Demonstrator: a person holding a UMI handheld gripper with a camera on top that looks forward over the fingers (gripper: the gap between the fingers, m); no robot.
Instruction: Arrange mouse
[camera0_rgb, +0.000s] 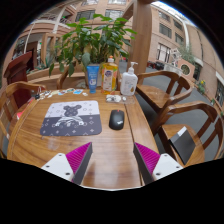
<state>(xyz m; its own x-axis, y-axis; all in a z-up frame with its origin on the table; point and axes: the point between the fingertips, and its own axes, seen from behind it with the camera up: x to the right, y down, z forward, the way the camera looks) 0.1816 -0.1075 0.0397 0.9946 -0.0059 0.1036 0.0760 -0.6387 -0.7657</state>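
Gripper (113, 160) jaws spread, empty, short of black mouse (117, 119) lying just right of mouse pad (71, 118) on wooden surface (100, 150). Best approach: straddle mouse sides squarely before closing.

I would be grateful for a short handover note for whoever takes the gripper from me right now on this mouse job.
Gripper: open, empty, held above the near part of the wooden table, touching nothing.
Mouse: black, lying on the bare table just right of the mouse pad, ahead of the fingers and about midway between them.
Mouse pad: flat on the table, left of the mouse, nothing visible on it.
Done: nothing visible yet; the mouse is not grasped.
Left: move forward, close on the mouse, and probably set it on the pad.
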